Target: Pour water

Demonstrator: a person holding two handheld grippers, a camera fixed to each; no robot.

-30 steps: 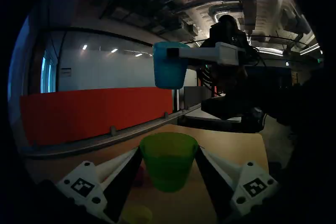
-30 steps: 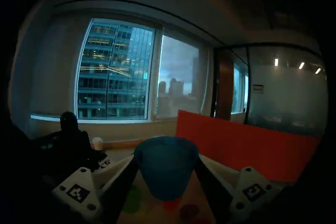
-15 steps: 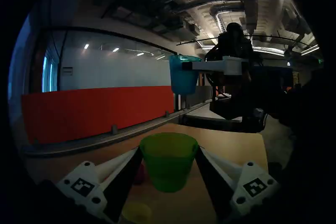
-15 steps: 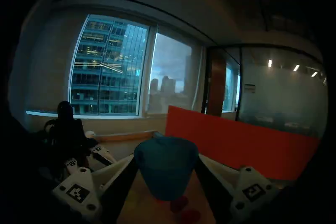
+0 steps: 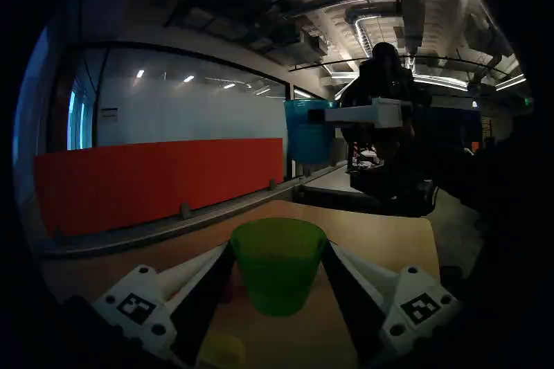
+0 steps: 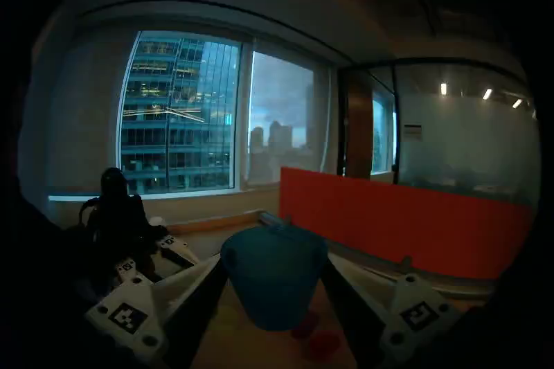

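Left gripper [image 5: 278, 257] clamps the green cup [image 5: 278, 272] by both sides, low centre of the left gripper view, upright above the table [image 5: 377, 237]. Right gripper [image 6: 274, 279] clamps the blue cup [image 6: 274, 286], low centre of the right gripper view, also upright. In the left gripper view the blue cup sits upper centre, well apart from the green rim. Water level in either cup: cannot tell, too dim. Risk: tipping before the cups line up spills onto the table; a loose squeeze lets a cup slip.
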